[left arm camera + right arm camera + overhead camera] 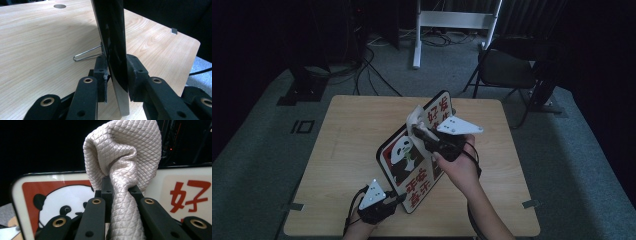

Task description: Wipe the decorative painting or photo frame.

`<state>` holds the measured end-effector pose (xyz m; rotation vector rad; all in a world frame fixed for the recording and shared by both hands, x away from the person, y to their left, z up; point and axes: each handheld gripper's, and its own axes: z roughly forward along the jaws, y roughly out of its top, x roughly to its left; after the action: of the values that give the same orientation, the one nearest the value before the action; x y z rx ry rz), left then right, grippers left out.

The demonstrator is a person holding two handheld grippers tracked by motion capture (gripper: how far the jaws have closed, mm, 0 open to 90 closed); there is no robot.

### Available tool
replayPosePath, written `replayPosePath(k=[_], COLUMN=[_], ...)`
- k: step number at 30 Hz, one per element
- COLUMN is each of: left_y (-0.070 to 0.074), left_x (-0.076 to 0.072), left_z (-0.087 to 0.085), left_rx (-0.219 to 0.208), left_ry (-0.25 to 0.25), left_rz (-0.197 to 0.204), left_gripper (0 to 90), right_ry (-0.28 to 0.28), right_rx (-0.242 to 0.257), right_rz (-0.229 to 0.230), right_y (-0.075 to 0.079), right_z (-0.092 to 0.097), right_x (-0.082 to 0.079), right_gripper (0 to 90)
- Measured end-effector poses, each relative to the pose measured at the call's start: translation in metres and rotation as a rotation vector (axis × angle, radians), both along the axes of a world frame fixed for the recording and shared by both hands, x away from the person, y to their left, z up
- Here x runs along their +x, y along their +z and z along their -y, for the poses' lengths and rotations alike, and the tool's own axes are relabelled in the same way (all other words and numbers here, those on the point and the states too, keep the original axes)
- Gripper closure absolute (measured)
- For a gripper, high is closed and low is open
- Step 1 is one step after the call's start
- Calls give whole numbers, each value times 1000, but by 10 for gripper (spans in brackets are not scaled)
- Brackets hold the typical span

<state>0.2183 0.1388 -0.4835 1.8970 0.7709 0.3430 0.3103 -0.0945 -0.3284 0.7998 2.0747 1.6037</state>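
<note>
I work with two hand-held grippers over one wooden tabletop (342,150), and there are two things in play: one framed panda picture and one pale quilted cloth. My left hand-held gripper (398,199) sits near the front edge of the tabletop and has its jaws closed tight on the lower corner of the panda picture (404,160), one pad on each face; in the left gripper view I look straight along the thin dark edge of the picture (113,50) clamped between my two pads, with a single bent wire stand (86,54) poking out from its back down onto the tabletop (37,37). The picture stands tilted on the middle of the tabletop, its printed face towards me, showing one black-and-white panda on a red ground and several red characters. My right hand-held gripper (417,131) is held up in front of the picture's upper part, jaws pinched nearly together on the cloth (416,116). In the right gripper view the cloth (125,157) bunches into one rounded wad above my pads and trails down in a twisted strand between them, with the picture's face (62,195) just behind it. One folding chair (507,67) stands on the floor beyond the tabletop.
</note>
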Motion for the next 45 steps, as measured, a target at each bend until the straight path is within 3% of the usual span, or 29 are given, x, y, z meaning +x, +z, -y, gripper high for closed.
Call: replayPosePath(k=[5, 11, 45], left_y=[1, 1, 1], left_x=[0, 0, 0], left_z=[0, 0, 1], left_rx=[13, 13, 9], left_ry=[5, 1, -7], left_rz=[1, 0, -5], left_gripper=[735, 734, 729], right_ry=[-4, -11, -36], right_rx=[-44, -53, -151], right_rz=[-15, -30, -221], right_y=[-9, -19, -125], right_z=[-6, -3, 25], right_x=[5, 3, -15], right_gripper=[810, 811, 811])
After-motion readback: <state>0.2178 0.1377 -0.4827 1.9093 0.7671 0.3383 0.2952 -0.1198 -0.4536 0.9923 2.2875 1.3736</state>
